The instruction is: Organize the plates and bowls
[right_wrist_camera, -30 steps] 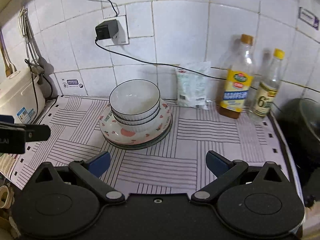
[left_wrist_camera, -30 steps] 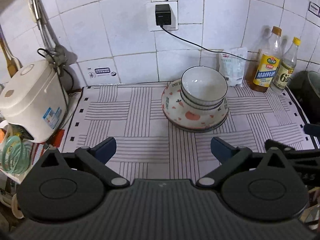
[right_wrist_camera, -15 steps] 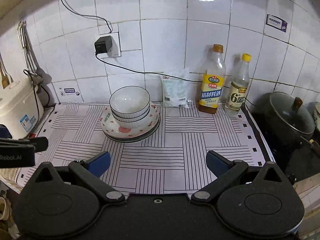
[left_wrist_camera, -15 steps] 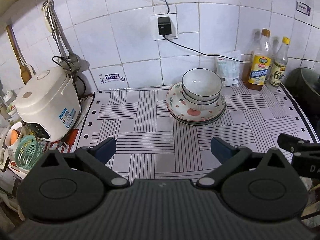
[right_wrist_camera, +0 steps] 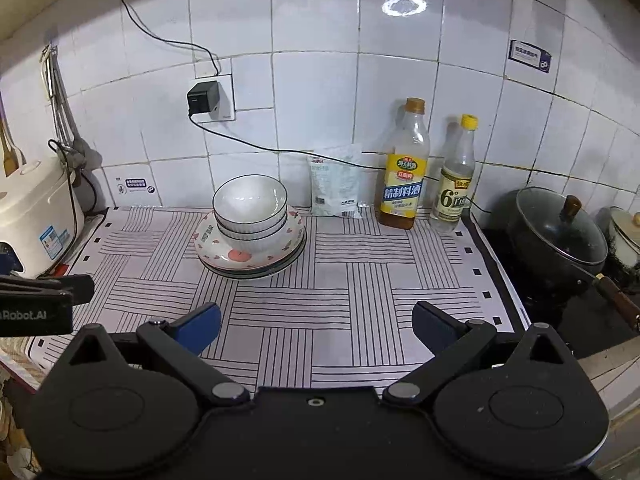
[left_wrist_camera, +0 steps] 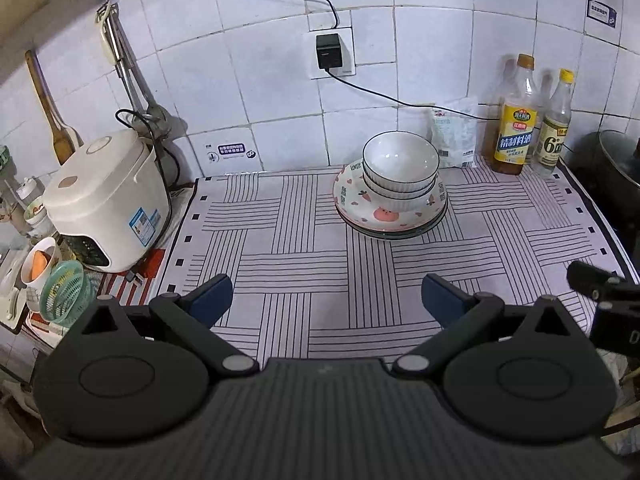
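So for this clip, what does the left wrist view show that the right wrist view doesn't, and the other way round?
Only the left wrist view shows the green basket and cup beside the rice cooker. Only the right wrist view shows the whole lidded black pot on the stove. Both show the stacked bowls on the plates, the two bottles, the striped mat, and each view's own hand-held gripper open: left, right.
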`<action>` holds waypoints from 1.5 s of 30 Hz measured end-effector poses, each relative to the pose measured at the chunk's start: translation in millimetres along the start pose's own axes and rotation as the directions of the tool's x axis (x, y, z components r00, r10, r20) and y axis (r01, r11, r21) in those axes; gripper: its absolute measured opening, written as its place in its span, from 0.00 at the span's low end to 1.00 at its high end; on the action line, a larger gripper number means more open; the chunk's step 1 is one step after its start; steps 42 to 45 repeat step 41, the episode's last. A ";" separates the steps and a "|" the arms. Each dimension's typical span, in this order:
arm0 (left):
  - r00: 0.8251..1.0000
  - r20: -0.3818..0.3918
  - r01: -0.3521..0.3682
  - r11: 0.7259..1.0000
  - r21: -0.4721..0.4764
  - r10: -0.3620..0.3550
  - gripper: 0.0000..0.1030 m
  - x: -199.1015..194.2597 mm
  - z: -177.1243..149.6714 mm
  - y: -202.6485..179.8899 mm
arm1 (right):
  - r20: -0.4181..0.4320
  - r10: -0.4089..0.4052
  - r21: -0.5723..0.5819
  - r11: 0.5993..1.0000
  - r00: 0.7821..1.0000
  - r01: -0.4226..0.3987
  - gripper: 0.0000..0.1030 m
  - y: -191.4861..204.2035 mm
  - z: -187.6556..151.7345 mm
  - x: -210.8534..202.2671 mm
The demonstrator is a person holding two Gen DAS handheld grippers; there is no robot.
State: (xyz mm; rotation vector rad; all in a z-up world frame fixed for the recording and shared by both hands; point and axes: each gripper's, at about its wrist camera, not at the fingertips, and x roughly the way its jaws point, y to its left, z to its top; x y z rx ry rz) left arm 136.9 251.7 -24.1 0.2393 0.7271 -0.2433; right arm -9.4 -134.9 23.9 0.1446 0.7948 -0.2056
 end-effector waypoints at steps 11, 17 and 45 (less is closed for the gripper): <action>1.000 -0.006 -0.012 0.999 -0.033 0.012 0.99 1.2 -7.8 6.3 | 0.049 -0.010 -0.006 1.000 0.999 0.010 1.00 2.8 -4.5 -10.3; 1.000 0.020 -0.010 1.000 -0.023 0.010 0.99 -2.4 -8.7 6.0 | 0.037 -0.007 -0.008 1.000 0.999 0.008 1.00 5.7 -6.3 -9.7; 1.000 0.014 -0.007 1.000 -0.004 0.007 0.99 3.0 -8.8 4.2 | 0.012 -0.026 0.017 1.000 1.000 0.025 1.00 -2.2 -8.7 -4.8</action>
